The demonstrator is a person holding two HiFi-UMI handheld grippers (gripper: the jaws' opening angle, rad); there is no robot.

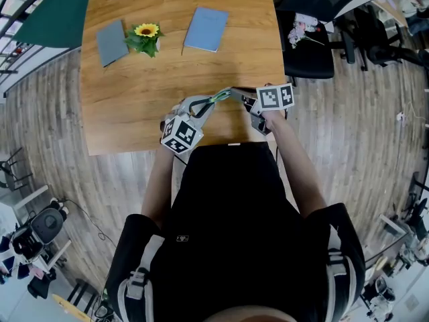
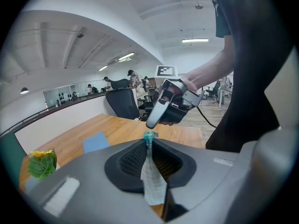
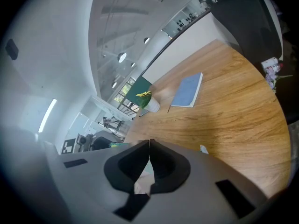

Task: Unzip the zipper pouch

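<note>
**Pouch held taut above the table's edge, zipper ready to run**

Head view: at the near edge of the wooden table (image 1: 134,106), the person holds the zipper pouch (image 1: 209,102) in the air between the two tools. The left gripper (image 1: 199,110) has one end and the right gripper (image 1: 247,102) meets the other. The pouch hangs clear of the tabletop, apparently so the zipper line is pulled straight. A sunflower (image 1: 146,32), a grey notebook (image 1: 111,42) and a blue notebook (image 1: 206,29) lie well apart at the far side, out of the way.

Left gripper view: the jaws are clamped on a thin fold of the pouch's pale fabric, with the teal zipper end (image 2: 149,136) poking out just past their tips. This looks like the anchoring hold, fixing the pouch against a pull from the other side.

Right gripper view: the jaws are pressed tight together. Pale material with a trace of teal shows behind them, probably the zipper pull (image 3: 145,175) pinched thin. If so, drawing this hand away from the left should open the zipper.
</note>
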